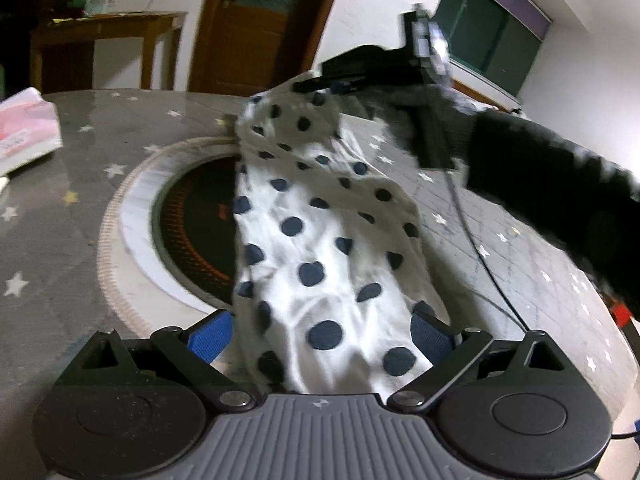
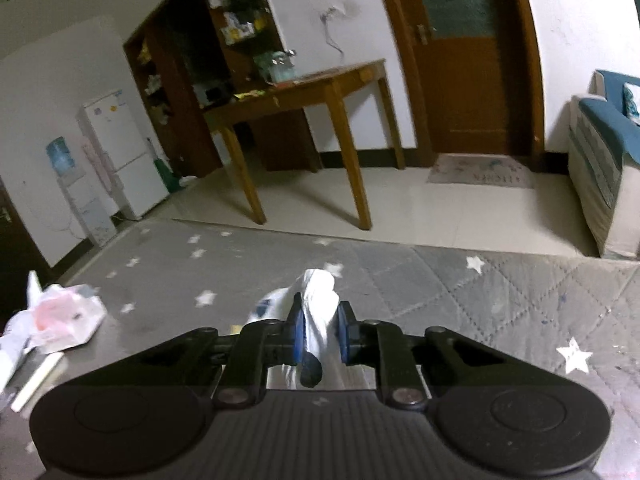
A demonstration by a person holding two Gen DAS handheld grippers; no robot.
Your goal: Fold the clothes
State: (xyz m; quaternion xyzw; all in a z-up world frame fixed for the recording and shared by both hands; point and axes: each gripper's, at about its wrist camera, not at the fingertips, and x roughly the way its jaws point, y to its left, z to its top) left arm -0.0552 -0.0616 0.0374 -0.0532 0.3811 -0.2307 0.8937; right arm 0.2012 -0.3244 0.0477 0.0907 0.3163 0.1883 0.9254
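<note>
A white cloth with dark blue polka dots (image 1: 320,240) stretches across the grey star-patterned table cover (image 1: 60,240). Its near end lies between the blue pads (image 1: 212,336) of my left gripper (image 1: 322,334), which stand wide apart, so that gripper is open. Its far end is lifted and pinched in my right gripper (image 1: 320,84), held by a hand in a dark sleeve (image 1: 540,176). In the right wrist view, my right gripper (image 2: 320,330) is shut on a bunched white fold of the cloth (image 2: 318,296), above the table cover (image 2: 440,292).
A round dark hob with a pale ring (image 1: 188,232) is set into the table, partly under the cloth. A pink-and-white packet (image 1: 24,132) lies at the left, seen again as the packet (image 2: 60,320). A thin cable (image 1: 480,248) hangs at the right. A wooden side table (image 2: 304,92) and sofa (image 2: 600,152) stand beyond.
</note>
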